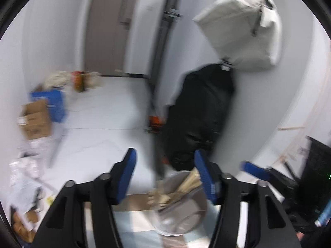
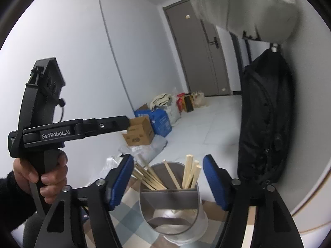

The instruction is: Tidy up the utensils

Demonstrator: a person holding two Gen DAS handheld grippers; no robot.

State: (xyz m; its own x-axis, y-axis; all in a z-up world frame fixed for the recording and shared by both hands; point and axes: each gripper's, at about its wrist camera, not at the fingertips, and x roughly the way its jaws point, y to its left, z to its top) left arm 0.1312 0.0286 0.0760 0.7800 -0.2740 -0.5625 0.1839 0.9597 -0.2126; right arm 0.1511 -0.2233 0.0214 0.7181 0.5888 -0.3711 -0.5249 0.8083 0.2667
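Chopsticks (image 2: 152, 177) stand sorted in the rear compartments of the holder (image 2: 171, 210) on the checked desk (image 2: 128, 215); front compartments look empty. Right hand-held gripper (image 2: 168, 179) hangs above, jaws wide, holding nothing. Left hand-held gripper (image 1: 165, 175), likewise wide and empty, sits raised beside it, apparently clear of the work.

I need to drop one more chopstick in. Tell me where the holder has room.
The front compartment of the holder is bare, bordered by the divider and the near rim. The back compartments are crowded with chopsticks, thickest on the left.
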